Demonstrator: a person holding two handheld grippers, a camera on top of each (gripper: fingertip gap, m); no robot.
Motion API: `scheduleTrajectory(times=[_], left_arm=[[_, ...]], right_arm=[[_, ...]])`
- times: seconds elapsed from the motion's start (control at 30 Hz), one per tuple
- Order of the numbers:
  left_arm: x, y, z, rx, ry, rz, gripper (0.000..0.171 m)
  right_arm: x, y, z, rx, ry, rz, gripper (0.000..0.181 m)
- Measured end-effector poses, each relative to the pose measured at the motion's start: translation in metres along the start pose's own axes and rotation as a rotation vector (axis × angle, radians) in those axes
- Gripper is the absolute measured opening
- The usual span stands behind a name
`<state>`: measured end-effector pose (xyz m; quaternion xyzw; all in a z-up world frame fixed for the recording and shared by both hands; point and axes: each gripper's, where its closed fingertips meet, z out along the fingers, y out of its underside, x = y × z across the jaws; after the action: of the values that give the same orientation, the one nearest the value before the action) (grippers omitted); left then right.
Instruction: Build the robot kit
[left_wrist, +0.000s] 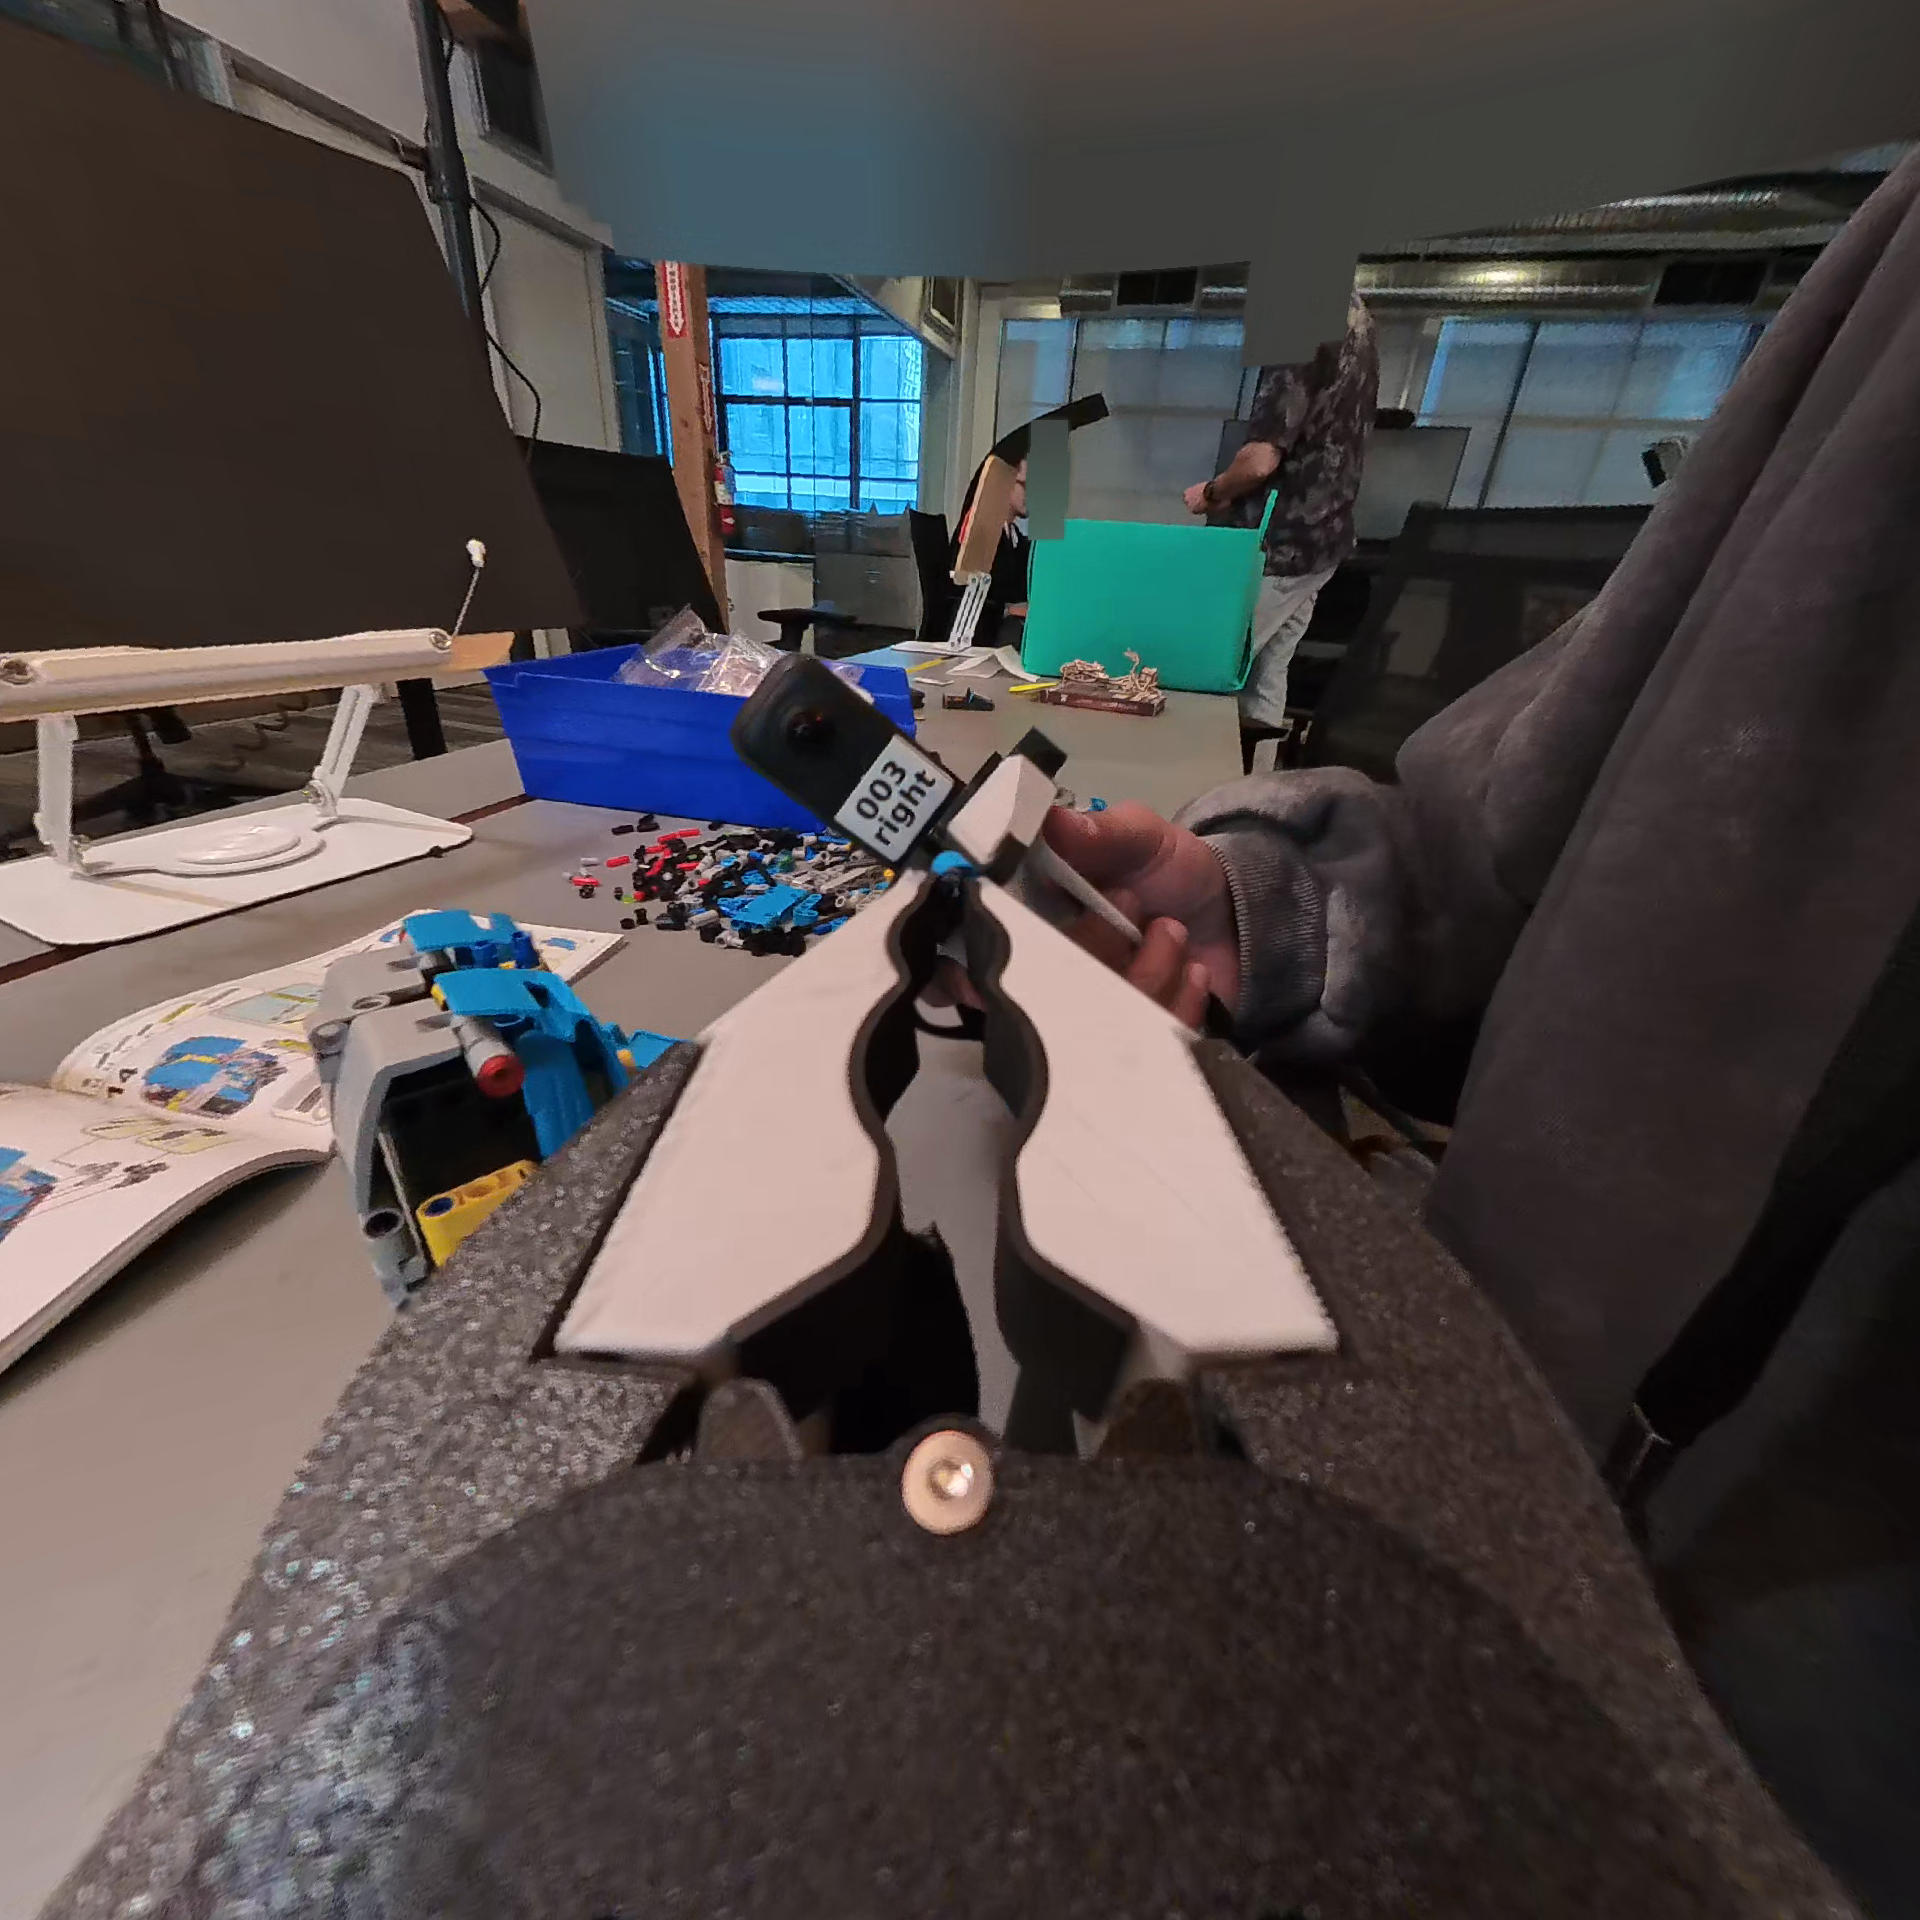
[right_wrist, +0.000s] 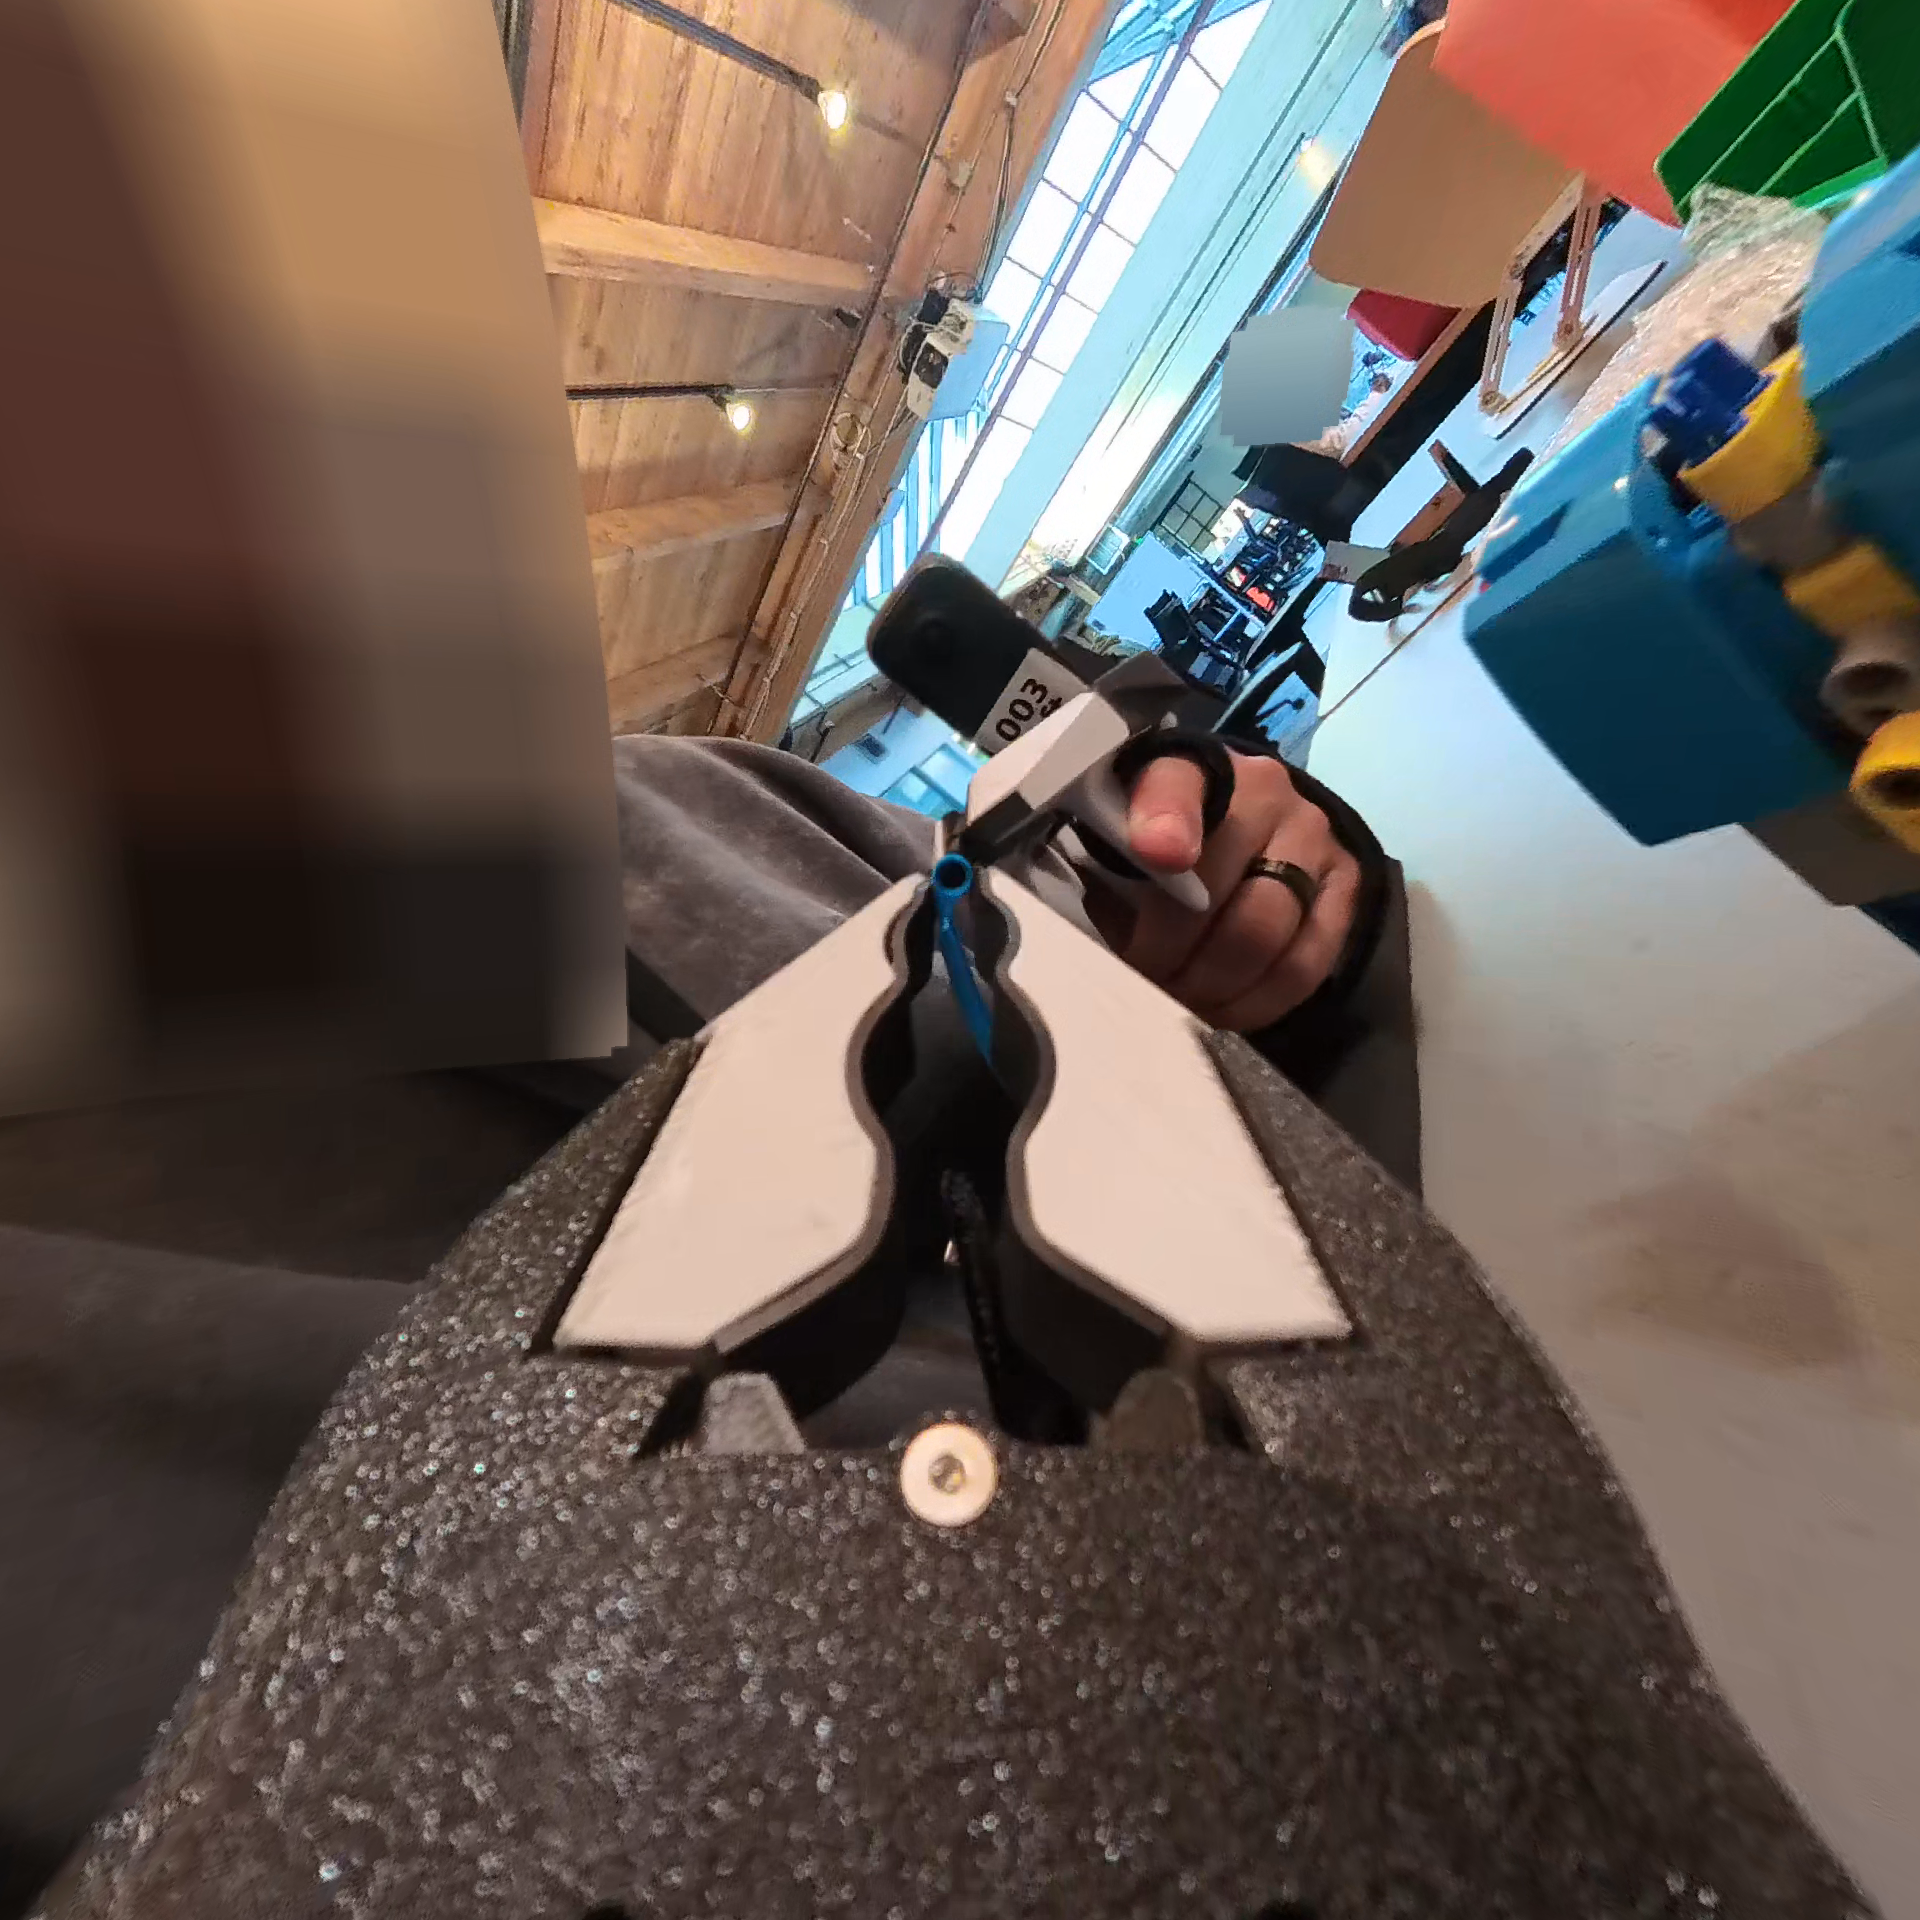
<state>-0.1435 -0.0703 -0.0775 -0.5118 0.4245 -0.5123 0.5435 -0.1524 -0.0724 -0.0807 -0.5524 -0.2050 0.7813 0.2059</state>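
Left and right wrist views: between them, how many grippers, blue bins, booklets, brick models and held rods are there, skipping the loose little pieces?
Grippers: 2, left gripper and right gripper
Blue rod, pinched in the right gripper: 1
Blue bin: 1
Open booklet: 1
Part-built brick model: 1
Total: 6
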Motion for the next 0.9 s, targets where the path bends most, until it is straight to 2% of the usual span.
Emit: scheduleTrajectory(times=[0.13, 0.3, 0.5, 0.8, 0.9], left_arm=[[0.002, 0.002, 0.002, -0.016, -0.013, 0.051, 0.004], [-0.001, 0.005, 0.003, -0.042, -0.026, 0.038, 0.004], [-0.004, 0.002, 0.004, -0.036, 0.015, -0.198, 0.004], [0.003, 0.005, 0.006, -0.059, 0.160, -0.776, 0.003], [0.007, 0.007, 0.006, -0.067, 0.224, -0.943, 0.003]], right_arm=[[0.004, 0.000, -0.002, -0.003, 0.025, -0.004, 0.006], [0.006, 0.000, -0.004, -0.009, 0.051, -0.032, 0.005], [0.006, -0.005, -0.005, -0.050, 0.238, -0.393, 0.006], [0.006, -0.003, -0.010, -0.201, 0.468, -0.945, 0.006], [0.004, 0.000, -0.012, -0.270, 0.501, -1.177, 0.006]])
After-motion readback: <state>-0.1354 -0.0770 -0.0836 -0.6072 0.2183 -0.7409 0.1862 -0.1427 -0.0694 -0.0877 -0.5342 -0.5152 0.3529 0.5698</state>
